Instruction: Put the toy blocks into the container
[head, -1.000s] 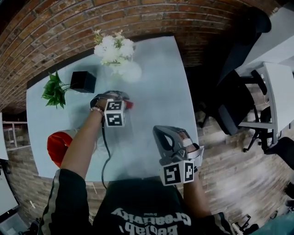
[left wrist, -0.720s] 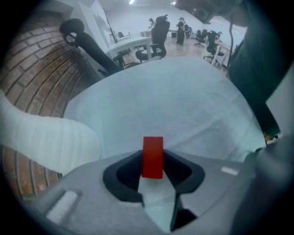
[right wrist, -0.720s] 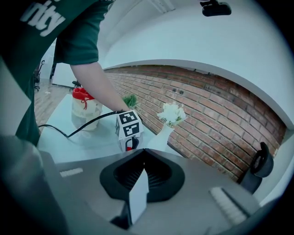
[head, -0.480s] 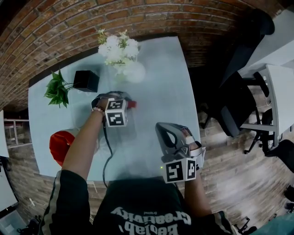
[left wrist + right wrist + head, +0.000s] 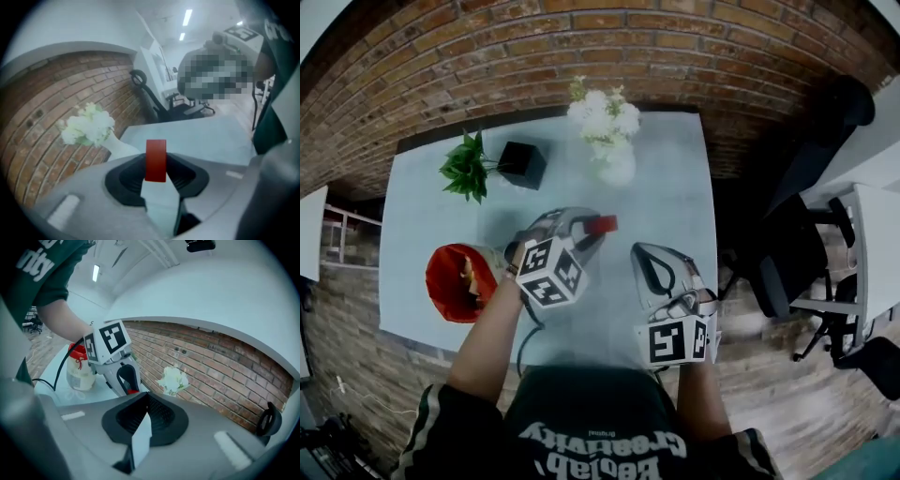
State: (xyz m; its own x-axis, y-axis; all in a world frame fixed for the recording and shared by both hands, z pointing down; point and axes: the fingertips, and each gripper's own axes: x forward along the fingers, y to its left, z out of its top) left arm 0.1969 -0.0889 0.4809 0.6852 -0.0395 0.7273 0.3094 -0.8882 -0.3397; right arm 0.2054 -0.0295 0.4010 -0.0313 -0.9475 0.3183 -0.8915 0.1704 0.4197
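Now | left tool (image 5: 594, 228) just clamped red block (image 5: 155, 159) (aloft) | right tool (image 5: 143, 420) closed

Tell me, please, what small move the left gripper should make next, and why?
Probably carry the left gripper leftward until the red block hangs over the red container. The jaws are clamped on the block, it looks held above the table, and the container sits open near the table's left edge, well apart from it.
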